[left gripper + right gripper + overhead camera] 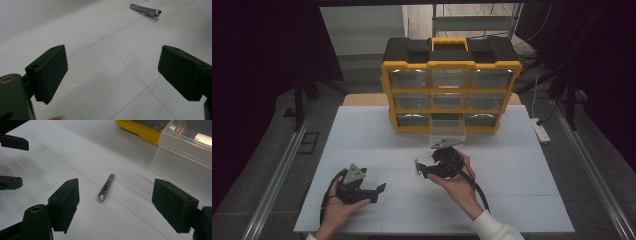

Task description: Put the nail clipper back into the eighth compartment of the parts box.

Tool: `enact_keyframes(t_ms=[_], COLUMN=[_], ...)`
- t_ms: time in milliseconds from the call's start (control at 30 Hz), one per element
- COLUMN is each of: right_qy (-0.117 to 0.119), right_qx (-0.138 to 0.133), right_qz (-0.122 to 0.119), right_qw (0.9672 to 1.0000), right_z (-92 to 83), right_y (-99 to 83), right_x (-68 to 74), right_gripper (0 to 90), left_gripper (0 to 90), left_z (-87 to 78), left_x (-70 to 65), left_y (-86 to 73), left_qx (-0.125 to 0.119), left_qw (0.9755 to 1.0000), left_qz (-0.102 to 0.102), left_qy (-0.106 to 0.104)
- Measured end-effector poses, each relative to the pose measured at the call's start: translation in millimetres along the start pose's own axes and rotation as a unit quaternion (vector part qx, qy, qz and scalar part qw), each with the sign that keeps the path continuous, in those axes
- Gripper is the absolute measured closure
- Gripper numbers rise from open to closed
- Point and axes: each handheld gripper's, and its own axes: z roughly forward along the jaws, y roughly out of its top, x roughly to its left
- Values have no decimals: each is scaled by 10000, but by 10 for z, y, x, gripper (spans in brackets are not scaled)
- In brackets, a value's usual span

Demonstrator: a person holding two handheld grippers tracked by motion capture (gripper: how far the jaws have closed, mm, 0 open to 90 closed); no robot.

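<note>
White tabletop (512, 190) scored with thin grid lines fills the foreground, with dark curtains and a grey floor around it. At the far edge stands a yellow-and-black organizer cabinet (451, 82) with three rows of clear drawers and a yellow handle on top. One clear plastic drawer (448, 131) stands pulled out at the middle of the bottom row; in the right gripper view it appears as a transparent box (186, 152) at upper right, next to the yellow base. A metal nail clipper (106, 187) lies flat on the table in front of that drawer, apart from it; in the high view it is the small silvery piece (417, 167) just left of the right gripper (428, 172). The right gripper is held low by the person's right hand (459, 185), its jaws spread wide on either side of the clipper without touching it. The left gripper (379, 191), held in the left hand (339, 207) near the front left of the table, also has its jaws wide apart with nothing between them. In the left gripper view the clipper (145, 10) lies well ahead toward the upper right.
</note>
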Motion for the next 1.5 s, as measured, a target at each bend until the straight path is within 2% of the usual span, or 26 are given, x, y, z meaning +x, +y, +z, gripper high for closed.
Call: enact_keyframes(t_ms=[800, 1300, 1500], right_qy=[124, 138, 120], right_qx=[277, 255, 287], right_qz=[-2, -63, -16], right_qw=[9995, 9996, 9995], right_z=[292, 365, 435], right_y=[45, 88, 113], right_x=[66, 134, 137], right_gripper=[220, 222, 226], left_gripper=[98, 99, 99], left_z=[-2, -3, -9], left_x=[-3, -5, -14], left_y=[-2, -5, -2], left_qx=[19, 22, 10], left_qw=[10000, 10000, 10000], left_qz=[13, 36, 44], left_qy=[-13, -29, -23])
